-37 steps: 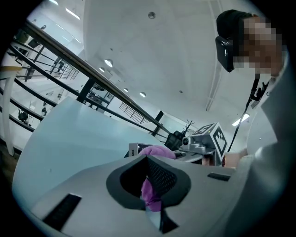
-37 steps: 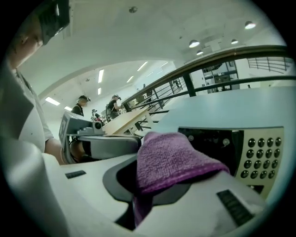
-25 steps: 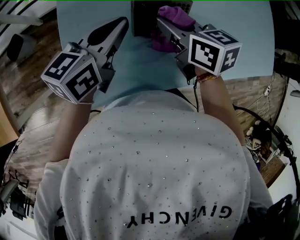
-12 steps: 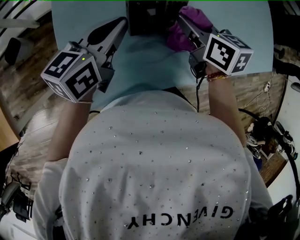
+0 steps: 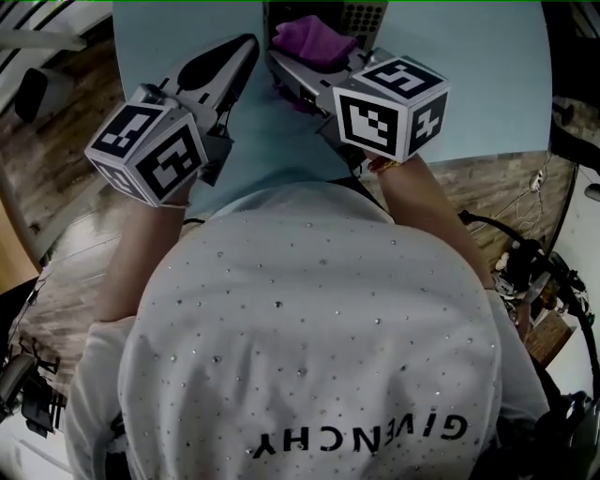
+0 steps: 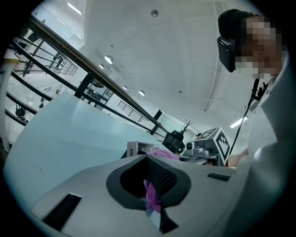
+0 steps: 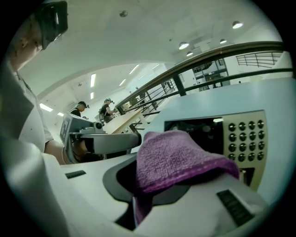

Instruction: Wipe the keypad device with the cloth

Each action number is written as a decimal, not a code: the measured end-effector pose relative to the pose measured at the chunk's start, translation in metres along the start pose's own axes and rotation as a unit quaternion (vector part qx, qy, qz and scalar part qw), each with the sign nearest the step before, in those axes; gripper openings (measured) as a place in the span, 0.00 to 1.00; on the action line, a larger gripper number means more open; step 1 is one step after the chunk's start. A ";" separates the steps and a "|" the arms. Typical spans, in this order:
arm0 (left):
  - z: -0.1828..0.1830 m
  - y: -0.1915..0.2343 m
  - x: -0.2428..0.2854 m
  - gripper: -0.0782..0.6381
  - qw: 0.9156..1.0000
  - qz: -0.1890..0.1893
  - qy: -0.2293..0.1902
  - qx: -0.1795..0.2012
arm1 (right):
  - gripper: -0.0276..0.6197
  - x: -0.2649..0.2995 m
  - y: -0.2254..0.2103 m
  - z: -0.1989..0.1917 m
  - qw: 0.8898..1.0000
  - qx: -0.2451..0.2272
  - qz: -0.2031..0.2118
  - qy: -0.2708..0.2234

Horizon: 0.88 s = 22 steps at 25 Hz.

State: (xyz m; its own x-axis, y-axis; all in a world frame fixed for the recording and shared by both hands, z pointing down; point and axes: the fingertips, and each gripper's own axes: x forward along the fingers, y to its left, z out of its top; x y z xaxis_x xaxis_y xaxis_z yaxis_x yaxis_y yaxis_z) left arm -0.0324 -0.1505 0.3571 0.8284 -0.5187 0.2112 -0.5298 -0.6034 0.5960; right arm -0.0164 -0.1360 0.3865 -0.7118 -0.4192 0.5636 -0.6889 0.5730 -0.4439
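Observation:
The keypad device (image 5: 364, 13) stands at the far edge of the light-blue table (image 5: 469, 75); its button grid (image 7: 245, 134) shows in the right gripper view. My right gripper (image 5: 286, 58) is shut on the purple cloth (image 5: 314, 39), which lies bunched over the jaws and against the device's dark screen (image 7: 185, 127). The cloth (image 7: 175, 159) hides the jaw tips. My left gripper (image 5: 234, 52) hovers just left of the device with its jaws together and nothing in them. In the left gripper view the cloth (image 6: 162, 154) and the device (image 6: 136, 148) show beyond the jaws.
The table's near edge runs just in front of the person's white shirt (image 5: 309, 337). Wooden floor (image 5: 56, 112) lies on both sides, with cables and clutter (image 5: 530, 272) at the right. Other people (image 7: 108, 109) work at benches far behind.
The right gripper swung right and then back left with the cloth, from the device's right side to over its screen. The left gripper stayed put.

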 end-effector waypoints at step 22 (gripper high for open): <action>-0.011 0.011 -0.001 0.11 1.000 -0.005 0.010 -0.013 | 0.10 -0.051 -0.072 -0.022 0.993 -0.001 -0.122 -0.001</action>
State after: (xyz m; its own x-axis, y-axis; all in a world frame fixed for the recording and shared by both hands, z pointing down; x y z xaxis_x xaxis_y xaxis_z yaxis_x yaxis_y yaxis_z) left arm -0.0372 -0.1500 0.3713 0.8374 -0.5001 0.2208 -0.5169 -0.5928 0.6176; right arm 0.0723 -0.1406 0.4053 -0.5247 -0.5463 0.6529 -0.8402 0.4557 -0.2939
